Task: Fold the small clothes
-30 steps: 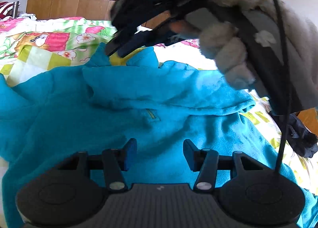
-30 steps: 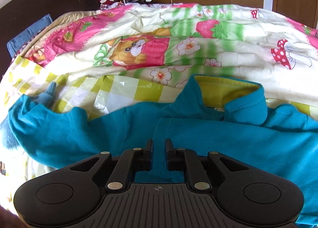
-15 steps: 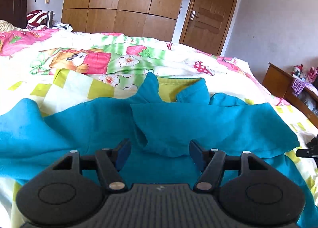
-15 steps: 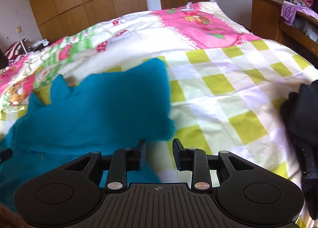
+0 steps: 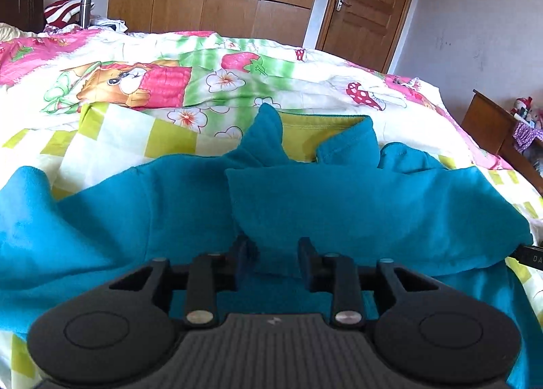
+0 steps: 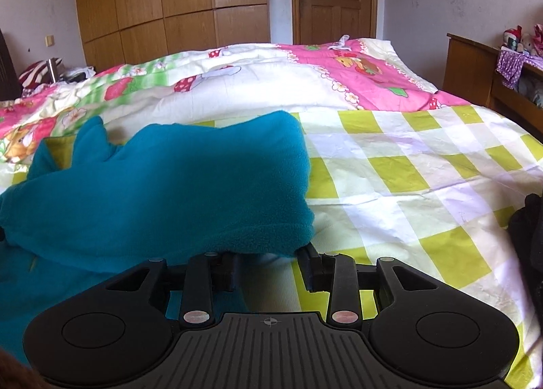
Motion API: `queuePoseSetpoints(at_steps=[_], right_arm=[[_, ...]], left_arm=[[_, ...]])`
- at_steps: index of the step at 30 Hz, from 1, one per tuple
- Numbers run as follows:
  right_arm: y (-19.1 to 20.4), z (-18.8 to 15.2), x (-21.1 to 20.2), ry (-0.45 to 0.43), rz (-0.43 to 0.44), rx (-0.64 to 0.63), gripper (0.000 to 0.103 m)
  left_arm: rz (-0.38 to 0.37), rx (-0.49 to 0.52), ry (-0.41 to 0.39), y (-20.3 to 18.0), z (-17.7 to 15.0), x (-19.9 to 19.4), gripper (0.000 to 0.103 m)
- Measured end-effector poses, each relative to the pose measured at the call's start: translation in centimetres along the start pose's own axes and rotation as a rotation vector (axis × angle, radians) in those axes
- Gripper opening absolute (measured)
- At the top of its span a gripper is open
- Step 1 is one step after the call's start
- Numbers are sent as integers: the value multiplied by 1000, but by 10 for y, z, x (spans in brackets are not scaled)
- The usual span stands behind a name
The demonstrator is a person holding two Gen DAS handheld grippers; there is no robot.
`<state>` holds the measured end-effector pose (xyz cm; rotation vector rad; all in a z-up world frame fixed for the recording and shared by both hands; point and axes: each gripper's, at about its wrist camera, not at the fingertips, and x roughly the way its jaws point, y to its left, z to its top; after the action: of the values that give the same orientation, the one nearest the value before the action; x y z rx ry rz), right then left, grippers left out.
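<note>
A small teal fleece jacket (image 5: pixel 142 219) with a yellow-green lining lies spread on the bed, one sleeve folded across its chest. My left gripper (image 5: pixel 275 261) is open, its fingers on either side of the folded sleeve's cuff end. My right gripper (image 6: pixel 268 266) is open at the jacket's right edge, with the folded shoulder (image 6: pixel 190 192) of the fleece just above its fingers. The tip of the right gripper shows at the right edge of the left wrist view (image 5: pixel 531 256).
The bed carries a checked yellow-green sheet (image 6: pixel 407 165) and a cartoon-print quilt (image 5: pixel 169 80) behind the jacket. Dark clothing (image 6: pixel 529 229) lies at the bed's right edge. A wooden cabinet (image 6: pixel 475 66) stands to the right, wardrobes and a door behind.
The right gripper let go of the sleeve, swung away to the jacket's right side and opened wider. The left gripper narrowed and moved in around the folded sleeve's end.
</note>
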<state>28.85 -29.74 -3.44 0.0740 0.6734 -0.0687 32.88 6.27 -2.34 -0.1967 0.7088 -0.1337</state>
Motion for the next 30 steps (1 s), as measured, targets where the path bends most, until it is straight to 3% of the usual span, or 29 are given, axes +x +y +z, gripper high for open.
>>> queuePoseSetpoints(at_steps=[2,4,5,6,9,13,19,21,23,25,30], right_arm=[[-1,1,5,-2,-3,19,33],[-1,2,7,3,-6,23,34],[-1,1,7,2,-7,17,36],[0,0,6,-2,-12,13,37],[-1,-1,6,-4,-14,8,38],[2,0,4,-7,-22,-6,38],[19,-6,-5,-43,-55,-123,42],[25,-8,-8,-46,-61,-163,43],[30,-11,-11,-49,-56,-192,57],[36,-16,-13,-66,-66,-229,62],[42,-23,-14,-74,-99,-284,63]], left_arm=[[20,9,19,-2,4,12,61],[41,17,35,-4,3,22,61],[52,23,39,-5,2,25,52],[64,30,37,-7,2,26,34],[24,-7,31,1,5,20,25],[4,-9,-5,9,13,2,25],[19,-42,-53,32,22,-30,24],[49,-54,-46,46,17,-34,24],[98,-51,-13,57,9,-29,24],[116,-59,32,66,1,-18,24],[108,-68,32,71,0,-12,25]])
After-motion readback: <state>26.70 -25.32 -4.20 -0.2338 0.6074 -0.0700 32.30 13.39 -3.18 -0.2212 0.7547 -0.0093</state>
